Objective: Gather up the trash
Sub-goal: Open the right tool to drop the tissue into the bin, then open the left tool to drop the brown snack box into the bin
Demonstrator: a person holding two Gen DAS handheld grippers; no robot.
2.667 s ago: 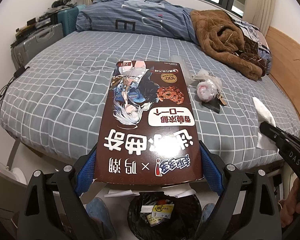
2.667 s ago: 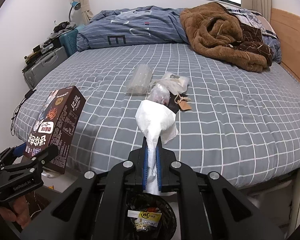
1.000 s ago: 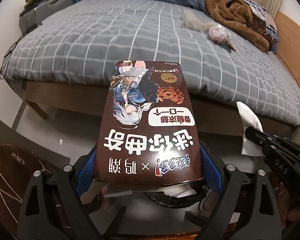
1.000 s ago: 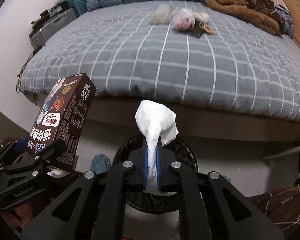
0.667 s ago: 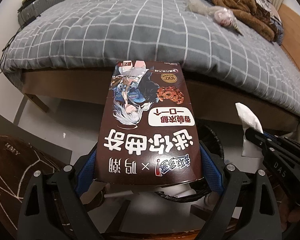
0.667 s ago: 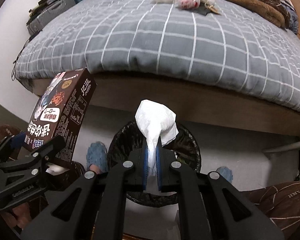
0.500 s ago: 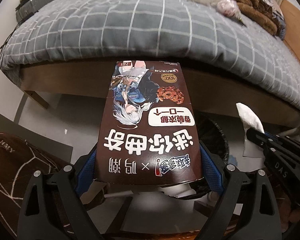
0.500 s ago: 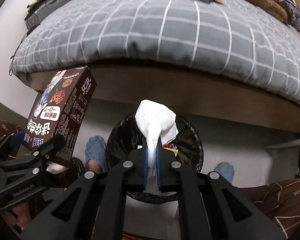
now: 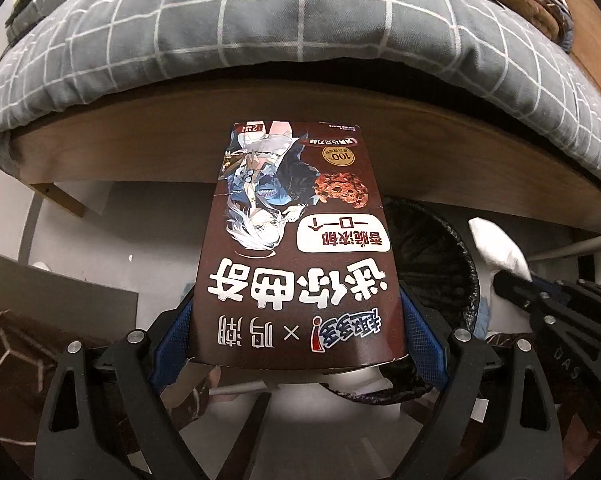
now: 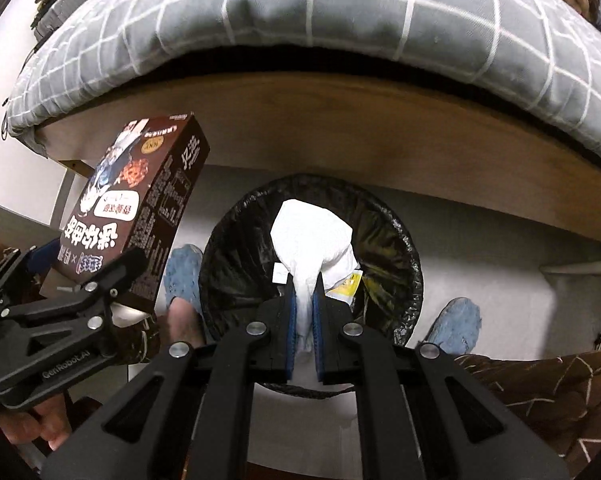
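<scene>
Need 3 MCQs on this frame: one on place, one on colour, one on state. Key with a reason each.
1. Where is the trash bin?
A. on the bed
B. on the floor beside the bed frame
C. on a suitcase

2. What colour is the tissue in the right tool?
A. white
B. yellow
C. blue

3. What is the state of the left tool?
A. empty and open
B. shut on a tissue
C. gripping the cookie box

Key: 1 B, the black-lined bin stands on the pale floor below the wooden frame. 2 A, the wad between the blue pads is white. 3 C, both pads press on the brown box's sides.
</scene>
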